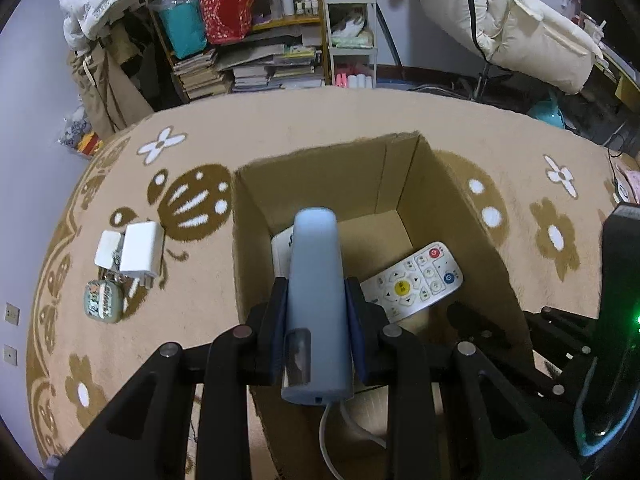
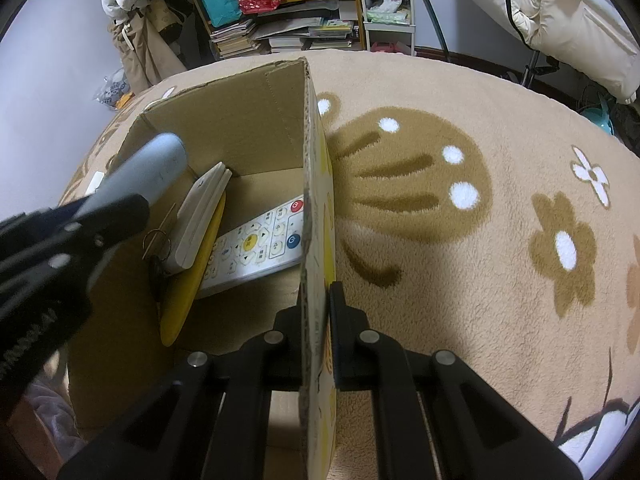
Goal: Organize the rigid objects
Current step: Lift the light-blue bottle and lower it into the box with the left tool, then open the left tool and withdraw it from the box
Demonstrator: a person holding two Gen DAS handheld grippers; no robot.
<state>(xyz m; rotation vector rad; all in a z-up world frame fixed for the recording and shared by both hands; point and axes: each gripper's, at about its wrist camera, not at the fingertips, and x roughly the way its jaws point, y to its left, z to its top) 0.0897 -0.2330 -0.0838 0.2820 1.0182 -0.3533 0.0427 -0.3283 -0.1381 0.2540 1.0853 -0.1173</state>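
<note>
Right now we are in the middle of a drop-off: our left gripper [image 1: 316, 308] is clamped narrow around a long grey-blue device [image 1: 316, 280], holding it by its sides with its rounded end pointing forward and a white cord [image 1: 326, 436] trailing from the near end. It hangs above the open cardboard box [image 1: 396, 176], directly ahead of and below the left fingers. Our right gripper [image 2: 316, 332] pinches the box's right wall [image 2: 310, 184], one finger inside and one outside, which we judge is steadying the box.

Already in the box, ahead of the left gripper and slightly right, lies a white remote control [image 1: 416, 280] flat on the floor of the box. From the right wrist view we also see a white folded item [image 2: 200, 216] and a yellow flat piece [image 2: 196, 272] leaning together, left of the right gripper, with a key ring [image 2: 157, 240] beside them.

Off to the left of the left gripper, well outside the box on the blanket [image 1: 300, 128], wait a white charger block [image 1: 140, 248] and a small patterned case [image 1: 103, 303].

We think the next move calls for lowering the device into free space beside the remote, then spreading the left fingers, minding the cord so it does not snag on the near wall.
</note>
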